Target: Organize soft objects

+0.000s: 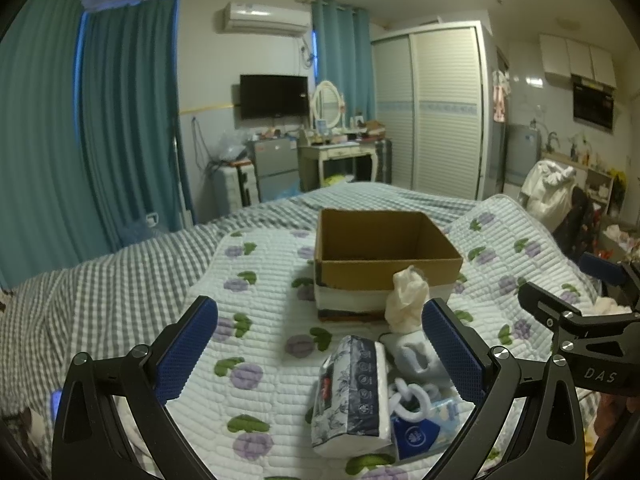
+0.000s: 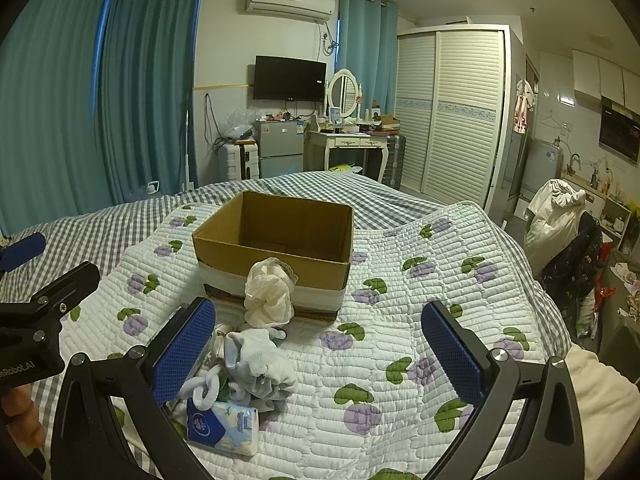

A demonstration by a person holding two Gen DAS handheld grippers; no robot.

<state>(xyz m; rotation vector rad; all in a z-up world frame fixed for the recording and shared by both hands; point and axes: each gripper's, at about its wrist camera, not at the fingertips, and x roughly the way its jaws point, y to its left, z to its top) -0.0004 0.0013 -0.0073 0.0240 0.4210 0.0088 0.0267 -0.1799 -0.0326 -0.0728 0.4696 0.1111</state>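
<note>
An open brown cardboard box [image 2: 276, 236] sits upright with nothing visible inside. A crumpled cream cloth [image 2: 267, 293] leans against the box's near wall. Nearer than the box lie a bunched white garment [image 2: 260, 356], white fabric rings [image 2: 204, 390], a small blue tissue pack [image 2: 224, 426] and a floral-wrapped tissue pack [image 1: 352, 392], clustered together.

One cardboard box [image 1: 384, 240] sits ahead of both claws. One cream cloth bundle [image 1: 406, 300] leans on it. Nearer the claws lie two tissue packs [image 1: 352, 392] [image 2: 224, 426], one white glove [image 2: 260, 360] and one ring toy [image 1: 408, 398].
</note>
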